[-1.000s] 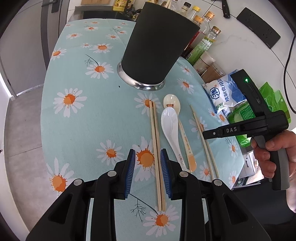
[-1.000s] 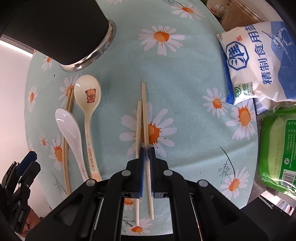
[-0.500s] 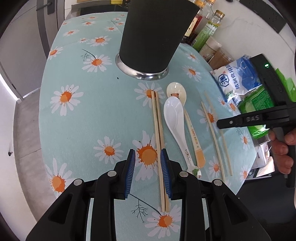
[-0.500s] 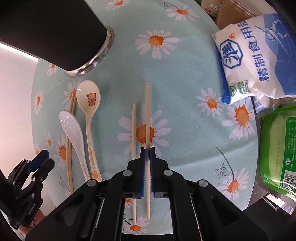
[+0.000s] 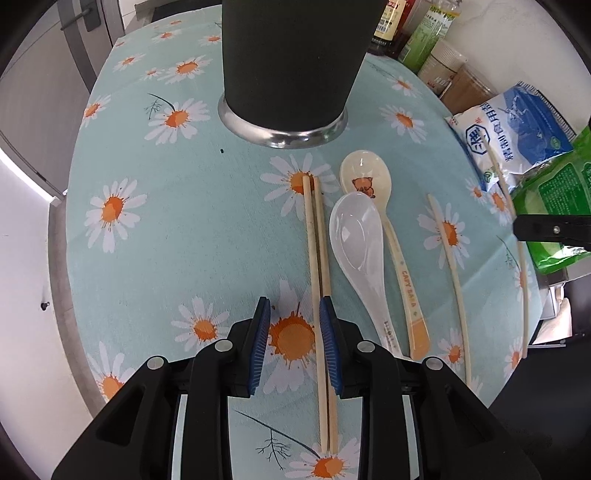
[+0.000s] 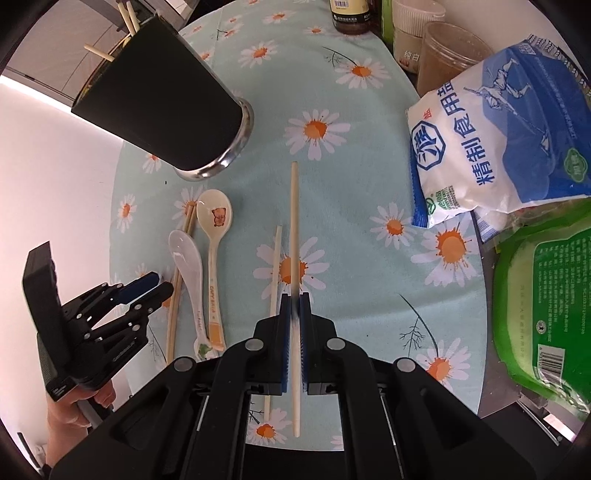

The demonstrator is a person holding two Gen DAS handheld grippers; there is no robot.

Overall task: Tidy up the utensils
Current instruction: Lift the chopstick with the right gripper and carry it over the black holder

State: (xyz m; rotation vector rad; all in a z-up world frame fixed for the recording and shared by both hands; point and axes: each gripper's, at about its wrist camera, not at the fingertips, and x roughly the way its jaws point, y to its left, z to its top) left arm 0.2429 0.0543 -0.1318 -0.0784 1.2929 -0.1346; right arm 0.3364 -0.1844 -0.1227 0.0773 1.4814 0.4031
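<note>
Two near, downward wrist views along each claw, left and right, both sharing the daisy tablecloth (image 5: 177,221) and black holder (image 6: 159,99).

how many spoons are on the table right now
2. The white spoon and the bear spoon lie side by side between the chopstick pair and a lone chopstick. The black holder may hide more.

Daisy-print tablecloth (image 6: 351,155) across the middle, blue-and-white salt bag (image 6: 491,133) upper right, green packet (image 6: 546,295) lower right, jars (image 6: 443,48) and dark bottle (image 6: 349,14) along the top
</note>
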